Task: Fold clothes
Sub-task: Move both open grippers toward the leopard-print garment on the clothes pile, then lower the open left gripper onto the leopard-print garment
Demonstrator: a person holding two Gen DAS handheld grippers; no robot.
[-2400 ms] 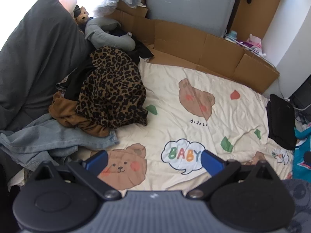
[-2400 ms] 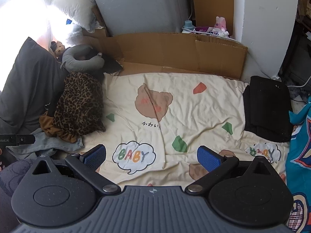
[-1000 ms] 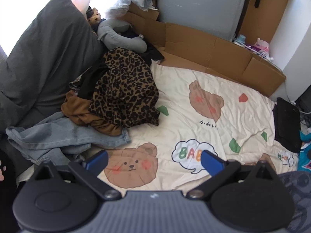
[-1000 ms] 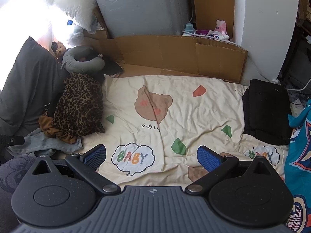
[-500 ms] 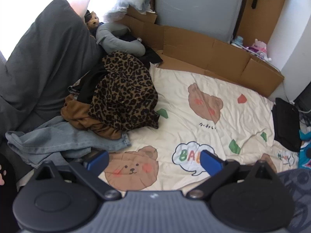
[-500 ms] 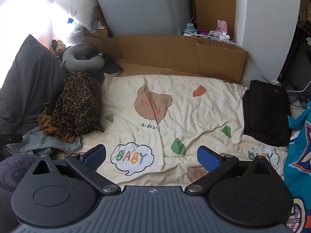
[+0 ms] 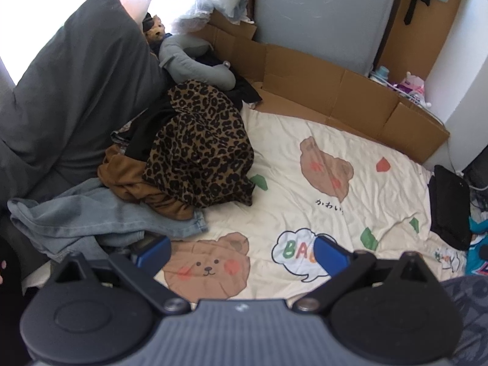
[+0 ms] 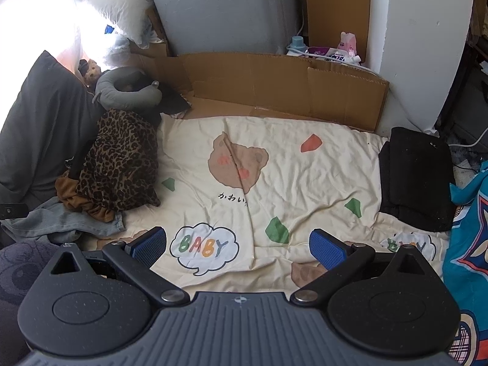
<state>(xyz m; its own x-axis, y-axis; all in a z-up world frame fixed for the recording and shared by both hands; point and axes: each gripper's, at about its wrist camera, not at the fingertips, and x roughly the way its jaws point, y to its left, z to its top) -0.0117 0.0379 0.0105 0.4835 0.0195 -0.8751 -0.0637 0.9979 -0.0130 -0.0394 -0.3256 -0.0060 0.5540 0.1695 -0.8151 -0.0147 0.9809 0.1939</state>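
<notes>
A pile of clothes lies at the left of the cream bear-print sheet (image 7: pixel 305 207): a leopard-print garment (image 7: pixel 201 149) on top, a brown garment (image 7: pixel 128 180) under it, and light blue jeans (image 7: pixel 91 219) nearest me. The pile also shows in the right wrist view, with the leopard garment (image 8: pixel 119 164) and jeans (image 8: pixel 67 222). A folded black garment (image 8: pixel 418 180) lies at the sheet's right edge. My left gripper (image 7: pixel 241 251) is open and empty, its left pad close to the jeans' hem. My right gripper (image 8: pixel 238 245) is open and empty above the sheet's front.
A dark grey pillow (image 7: pixel 70 100) leans at the left. A grey neck pillow (image 7: pixel 195 67) and cardboard (image 7: pixel 335 97) line the back. A blue patterned cloth (image 8: pixel 469 238) lies at the right edge. Bottles and packets (image 8: pixel 329 48) stand behind the cardboard.
The left gripper has drifted left and a little closer to the clothes pile, so the jeans now sit near its left pad. The right gripper has barely moved. Both stay open.
</notes>
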